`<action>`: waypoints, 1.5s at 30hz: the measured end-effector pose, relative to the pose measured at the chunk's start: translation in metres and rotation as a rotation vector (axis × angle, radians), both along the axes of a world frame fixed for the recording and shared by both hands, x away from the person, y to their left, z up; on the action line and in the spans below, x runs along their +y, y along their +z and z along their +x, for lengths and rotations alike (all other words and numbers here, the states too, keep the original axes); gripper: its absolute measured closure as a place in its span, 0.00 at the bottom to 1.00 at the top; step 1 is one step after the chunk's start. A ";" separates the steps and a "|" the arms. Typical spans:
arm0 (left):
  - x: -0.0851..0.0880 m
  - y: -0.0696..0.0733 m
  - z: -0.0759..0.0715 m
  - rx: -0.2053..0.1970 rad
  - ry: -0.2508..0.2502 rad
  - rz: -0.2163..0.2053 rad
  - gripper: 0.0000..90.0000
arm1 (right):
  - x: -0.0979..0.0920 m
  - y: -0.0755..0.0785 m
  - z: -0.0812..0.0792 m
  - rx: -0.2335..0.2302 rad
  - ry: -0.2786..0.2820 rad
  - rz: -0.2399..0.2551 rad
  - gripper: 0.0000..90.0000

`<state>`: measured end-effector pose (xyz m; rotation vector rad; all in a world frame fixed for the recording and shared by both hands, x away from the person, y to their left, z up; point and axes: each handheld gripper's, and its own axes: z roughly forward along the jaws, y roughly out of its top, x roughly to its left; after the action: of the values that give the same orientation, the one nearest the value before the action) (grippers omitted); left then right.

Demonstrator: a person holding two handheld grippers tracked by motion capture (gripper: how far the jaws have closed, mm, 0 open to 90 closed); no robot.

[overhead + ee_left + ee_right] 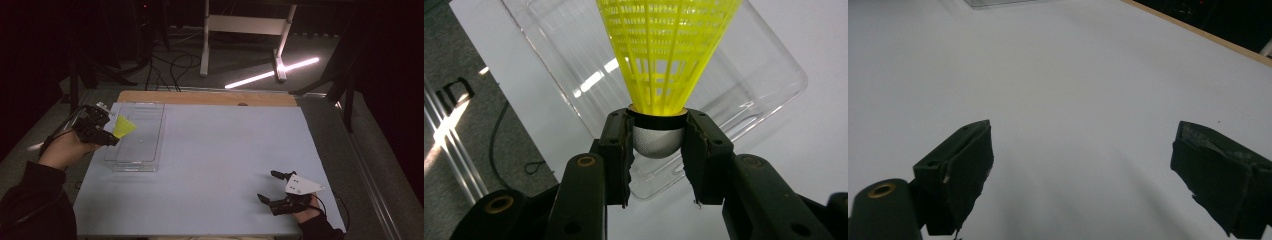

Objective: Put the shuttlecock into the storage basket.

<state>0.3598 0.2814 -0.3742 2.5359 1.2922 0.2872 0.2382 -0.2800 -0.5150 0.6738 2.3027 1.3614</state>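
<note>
A pale blue-white table (pixel 215 165) with a bare wooden strip along its far edge carries one thing — a clear plastic tray (pixel 145 150), lying flat at its far left.

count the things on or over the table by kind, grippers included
shuttlecock: 1, yellow, held by its cork in the left gripper
clear tray: 1
grippers: 2, left one and right gripper, which is open and empty
total: 4
</note>
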 end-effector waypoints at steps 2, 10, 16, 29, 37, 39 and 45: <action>0.001 -0.003 0.000 0.005 0.007 -0.007 0.73 | 0.000 0.000 0.000 0.002 -0.001 0.002 0.11; 0.006 -0.018 0.001 0.028 0.023 0.018 0.73 | 0.000 0.000 0.000 -0.001 0.001 0.003 0.11; 0.009 -0.027 0.000 0.029 0.023 0.006 0.73 | 0.000 0.000 0.000 0.000 0.002 0.001 0.11; 0.018 -0.047 0.001 0.038 0.043 0.004 0.73 | 0.000 0.000 0.000 0.002 0.001 0.006 0.11; 0.015 -0.055 0.003 0.052 0.057 -0.007 0.73 | -0.001 0.000 0.000 0.003 -0.001 0.008 0.11; 0.013 -0.056 0.005 0.059 0.054 -0.005 0.73 | -0.001 0.000 0.000 0.004 -0.001 0.009 0.11; 0.010 -0.061 0.006 0.076 0.045 0.011 0.73 | -0.001 0.000 0.000 0.004 0.001 0.008 0.11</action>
<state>0.3656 0.2913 -0.4349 2.5523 1.3809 0.2096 0.2381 -0.2809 -0.5151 0.6791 2.3019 1.3716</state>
